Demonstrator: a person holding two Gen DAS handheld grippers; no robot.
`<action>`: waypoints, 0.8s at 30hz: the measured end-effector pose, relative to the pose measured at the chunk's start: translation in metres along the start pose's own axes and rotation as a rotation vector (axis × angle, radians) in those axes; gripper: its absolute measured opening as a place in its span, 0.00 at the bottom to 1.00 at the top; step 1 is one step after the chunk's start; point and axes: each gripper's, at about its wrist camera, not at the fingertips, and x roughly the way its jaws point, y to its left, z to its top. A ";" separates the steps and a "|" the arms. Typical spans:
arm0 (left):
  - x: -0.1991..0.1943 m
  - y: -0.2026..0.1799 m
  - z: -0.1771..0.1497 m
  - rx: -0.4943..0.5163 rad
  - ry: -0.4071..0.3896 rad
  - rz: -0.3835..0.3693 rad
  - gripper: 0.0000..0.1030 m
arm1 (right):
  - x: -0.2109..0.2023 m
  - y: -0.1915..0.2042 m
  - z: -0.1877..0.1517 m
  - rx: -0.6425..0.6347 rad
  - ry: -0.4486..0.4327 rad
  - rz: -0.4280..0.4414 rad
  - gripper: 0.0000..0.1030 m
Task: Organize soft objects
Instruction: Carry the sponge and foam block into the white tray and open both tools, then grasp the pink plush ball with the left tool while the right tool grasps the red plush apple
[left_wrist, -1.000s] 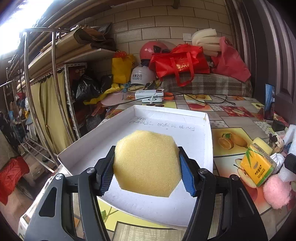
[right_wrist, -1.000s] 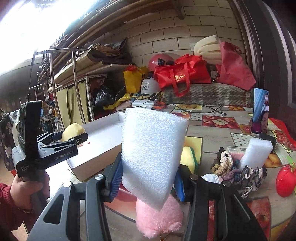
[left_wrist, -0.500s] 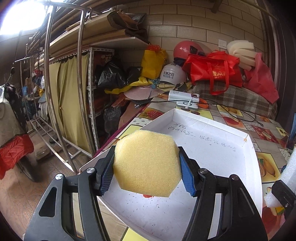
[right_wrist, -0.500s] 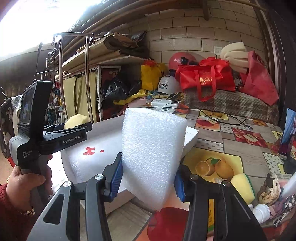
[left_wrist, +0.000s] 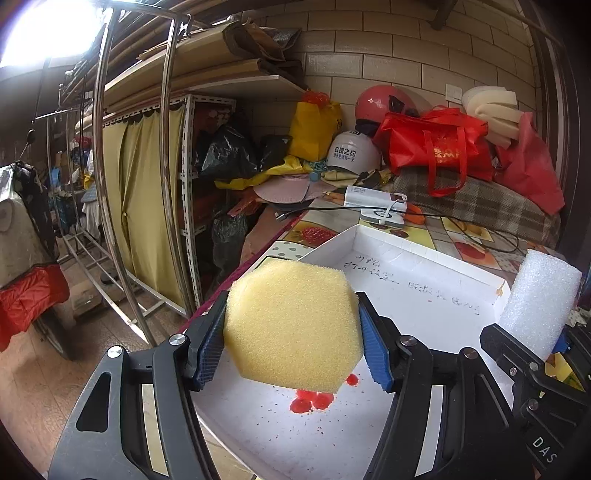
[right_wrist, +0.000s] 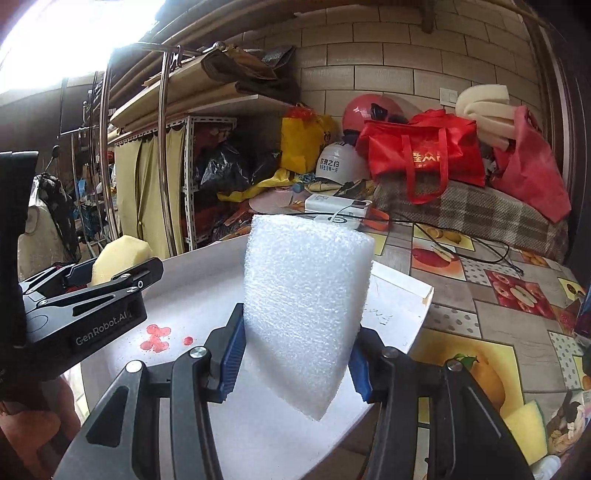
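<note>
Yellow sponge, cut to a hexagon, sits between the blue pads of the left gripper, hanging above the near end of the white tray. The jaws are opening: a gap already shows between the right pad and the sponge's edge, while the left pad seems just to touch it, so the release looks under way. The right gripper carries a white foam block upright over the same tray; its jaws are also starting to open, though both pads look to be against the block's lower sides.

By my reading the job is early. Nothing soft lies in the tray yet; its floor shows only red spots, dark specks and handwriting near the far wall. These two pieces look about to go in. More remains on the table: a second yellow sponge and some knotted fabric at the right gripper's lower right.

The tray rests at the table's left end, on a cloth printed with fruit. Farther back lie a white box and a black cable, then a plaid bundle bearing a red bag, two helmets and rolled cream foam. Behind stands a tiled wall; to the left, curtained metal shelving and a steel rack.
</note>
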 end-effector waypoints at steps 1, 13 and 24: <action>0.000 0.000 0.000 0.000 0.000 0.008 0.76 | 0.001 0.000 0.000 -0.001 0.007 0.010 0.55; -0.001 0.002 0.000 -0.018 -0.019 0.050 1.00 | -0.020 0.004 0.002 -0.017 -0.076 -0.016 1.00; -0.017 0.005 -0.005 -0.031 -0.073 0.039 1.00 | -0.051 0.010 -0.004 -0.039 -0.139 -0.052 1.00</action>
